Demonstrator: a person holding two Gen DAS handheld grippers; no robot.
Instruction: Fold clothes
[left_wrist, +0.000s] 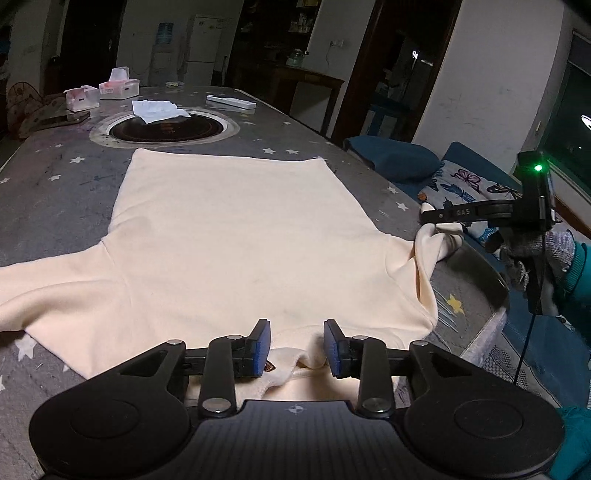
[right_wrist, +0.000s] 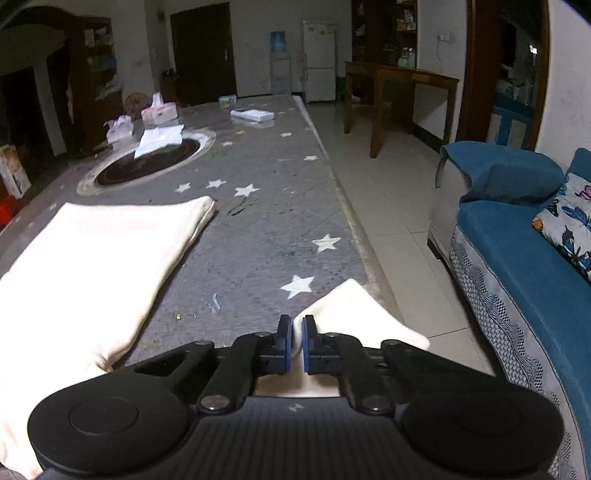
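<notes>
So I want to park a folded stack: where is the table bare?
Free: the starred strip between the cream shirt and the table's right edge. Crowded: the far end, with tissue boxes, a white cloth and a remote.

Grey star-print cover (left_wrist: 66, 206) across the table, a round dark induction hob (left_wrist: 166, 129) sunk into it, a crumpled white cloth (left_wrist: 157, 109) lying over its far rim. Behind that sit two tissue boxes (right_wrist: 159, 112), a white remote (left_wrist: 231, 101), a dark phone (left_wrist: 64, 120) at the left edge. Beside the table: blue sofa (right_wrist: 517, 251), butterfly-print cushion (right_wrist: 570, 225), wooden side table (right_wrist: 400, 79). Far wall: white fridge (right_wrist: 319, 61), water dispenser (right_wrist: 279, 62).
</notes>
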